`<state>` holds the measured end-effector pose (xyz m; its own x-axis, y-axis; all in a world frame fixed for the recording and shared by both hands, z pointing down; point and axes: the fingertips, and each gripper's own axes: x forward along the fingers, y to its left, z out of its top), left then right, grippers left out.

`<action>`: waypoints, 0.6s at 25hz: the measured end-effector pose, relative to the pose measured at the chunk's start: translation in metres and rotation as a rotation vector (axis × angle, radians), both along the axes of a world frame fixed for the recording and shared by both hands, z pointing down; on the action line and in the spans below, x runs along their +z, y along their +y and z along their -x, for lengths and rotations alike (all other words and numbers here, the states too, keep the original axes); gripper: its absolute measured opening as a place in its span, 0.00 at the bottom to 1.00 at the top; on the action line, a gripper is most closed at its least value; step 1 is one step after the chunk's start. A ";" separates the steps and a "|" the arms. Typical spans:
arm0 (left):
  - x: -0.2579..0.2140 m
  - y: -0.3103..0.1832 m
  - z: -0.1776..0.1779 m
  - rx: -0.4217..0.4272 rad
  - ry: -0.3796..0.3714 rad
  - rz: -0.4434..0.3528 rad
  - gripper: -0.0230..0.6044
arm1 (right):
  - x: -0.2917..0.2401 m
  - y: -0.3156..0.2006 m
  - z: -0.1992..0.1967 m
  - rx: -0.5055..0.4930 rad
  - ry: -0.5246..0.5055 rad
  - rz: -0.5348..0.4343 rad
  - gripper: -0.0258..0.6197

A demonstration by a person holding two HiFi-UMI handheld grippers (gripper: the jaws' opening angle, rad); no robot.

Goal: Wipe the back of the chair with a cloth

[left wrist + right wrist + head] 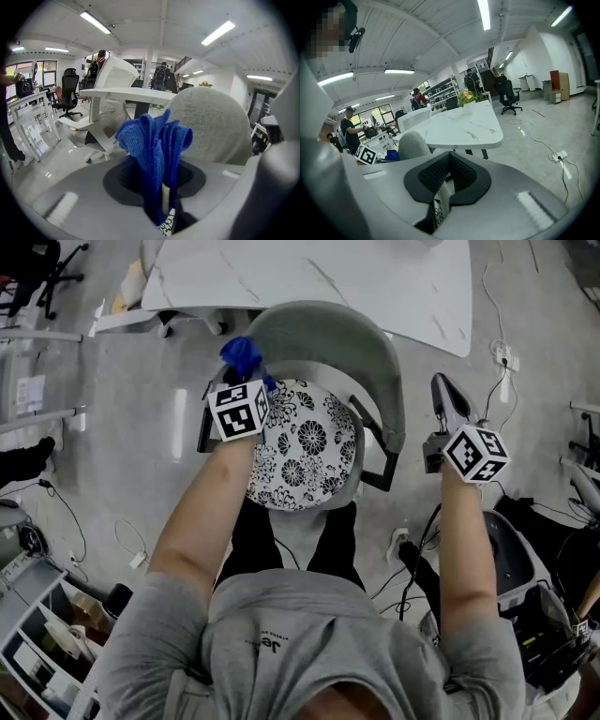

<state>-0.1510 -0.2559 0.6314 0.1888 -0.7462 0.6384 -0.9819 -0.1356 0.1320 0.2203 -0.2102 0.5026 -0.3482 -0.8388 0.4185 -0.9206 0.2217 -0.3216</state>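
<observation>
Our left gripper (247, 373) has its jaws clamped on the blue cloth (242, 354), which bunches up out of them at the left end of the grey chair back (328, 334). We cannot tell whether it is touching the back. Our right gripper (448, 397) hangs right of the chair, apart from it, with its jaws closed together on nothing. The floral seat (305, 456) lies nearer us and a white tabletop (375, 268) lies beyond.

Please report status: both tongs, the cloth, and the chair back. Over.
Left tongs shut on blue cloth. Cloth near chair back, contact unclear. Right tongs shut, empty, off to the side. Nothing in the way.
</observation>
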 end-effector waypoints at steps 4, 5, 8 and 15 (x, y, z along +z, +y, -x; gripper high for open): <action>0.001 -0.002 -0.011 -0.002 0.008 0.006 0.33 | 0.003 0.002 -0.021 0.021 -0.005 0.005 0.04; 0.003 -0.003 -0.017 0.006 0.009 0.008 0.32 | 0.004 0.003 -0.026 0.028 -0.006 0.005 0.04; 0.006 -0.009 -0.042 0.057 0.007 0.016 0.32 | 0.005 0.007 -0.041 0.043 -0.005 0.003 0.04; 0.005 -0.016 -0.134 0.242 -0.027 0.020 0.32 | 0.002 0.012 -0.079 0.075 -0.004 -0.006 0.04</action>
